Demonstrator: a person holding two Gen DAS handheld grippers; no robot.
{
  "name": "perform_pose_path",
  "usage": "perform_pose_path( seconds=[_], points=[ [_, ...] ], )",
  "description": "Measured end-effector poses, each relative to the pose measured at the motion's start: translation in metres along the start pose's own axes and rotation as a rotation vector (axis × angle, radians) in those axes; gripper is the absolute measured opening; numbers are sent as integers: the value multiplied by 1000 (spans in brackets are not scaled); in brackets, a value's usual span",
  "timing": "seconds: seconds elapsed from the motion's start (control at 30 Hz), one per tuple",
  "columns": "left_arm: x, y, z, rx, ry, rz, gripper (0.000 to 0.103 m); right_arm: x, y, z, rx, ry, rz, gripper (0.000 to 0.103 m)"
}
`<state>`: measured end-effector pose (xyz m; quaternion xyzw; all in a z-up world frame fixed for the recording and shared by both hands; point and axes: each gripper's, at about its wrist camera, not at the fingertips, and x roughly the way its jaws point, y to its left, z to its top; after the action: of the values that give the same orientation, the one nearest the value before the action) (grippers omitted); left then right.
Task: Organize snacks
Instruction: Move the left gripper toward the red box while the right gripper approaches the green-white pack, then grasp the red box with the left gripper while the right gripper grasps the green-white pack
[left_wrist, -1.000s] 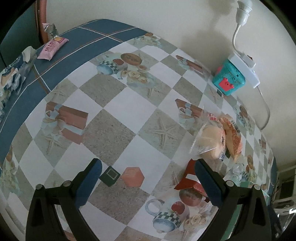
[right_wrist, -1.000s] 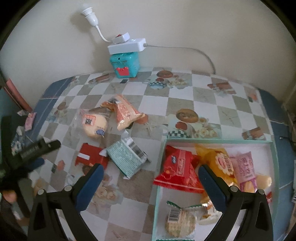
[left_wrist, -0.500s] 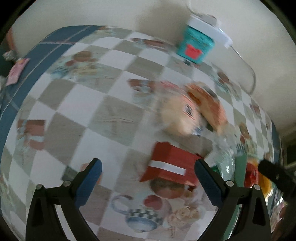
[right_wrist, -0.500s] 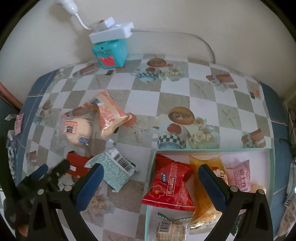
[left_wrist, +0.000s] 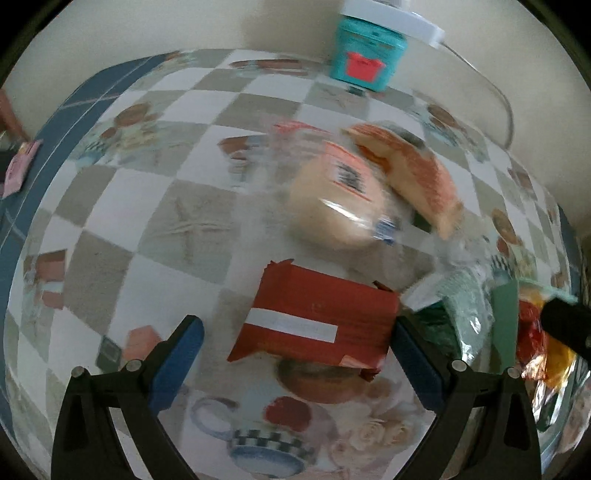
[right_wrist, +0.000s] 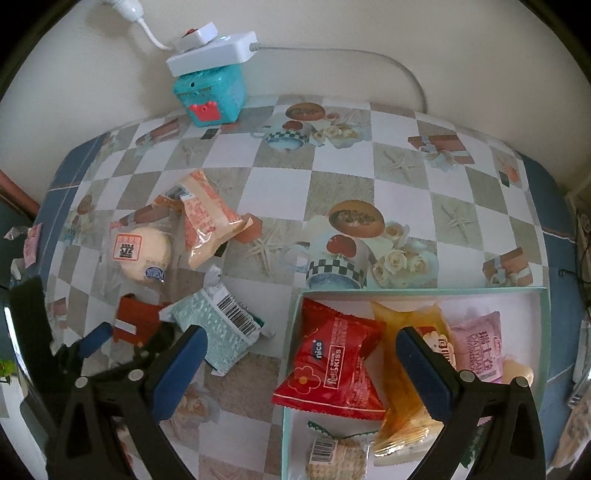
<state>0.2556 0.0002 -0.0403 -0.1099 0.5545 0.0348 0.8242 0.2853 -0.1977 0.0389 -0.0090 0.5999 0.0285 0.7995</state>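
Left wrist view has the red packet lying just ahead of the left gripper, its long side running across the gap between jaws spread wide and empty. The right gripper, also wide and holding nothing, hangs over the near-right tray, farther away, so the left is better placed.

Four snacks loose on table – red packet, teal packet, round bun, orange pack. Box holds red Nice pack, yellow pouch, pink packet, wafer – all lying flat.
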Motion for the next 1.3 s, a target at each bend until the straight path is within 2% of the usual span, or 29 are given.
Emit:
perform_pose_path(
  seconds=[0.3, 0.43, 0.67, 0.8, 1.03, 1.17, 1.3],
  points=[
    [-11, 72, -2, -183, -10, 65, 100, 3, 28, -2, -98, -4, 11, 103],
    [-15, 90, -4, -209, -13, 64, 100, 7, 49, -3, -178, -4, 29, 101],
    [-13, 87, -3, -202, -17, 60, 100, 25, 73, -4, -279, 28, 49, 88],
    [-12, 84, -2, -189, -23, 67, 100, 37, 79, -3, -315, 43, 25, 84],
    [-8, 75, 1, -172, -32, 73, 100, 53, 86, -4, -339, 74, 32, 83],
    [-5, 71, 4, -163, -40, 65, 100, 55, 93, -8, -376, 69, 9, 83],
    [-4, 71, 5, -175, -32, 68, 100, 51, 96, -11, -393, 64, 24, 77]
  ],
)
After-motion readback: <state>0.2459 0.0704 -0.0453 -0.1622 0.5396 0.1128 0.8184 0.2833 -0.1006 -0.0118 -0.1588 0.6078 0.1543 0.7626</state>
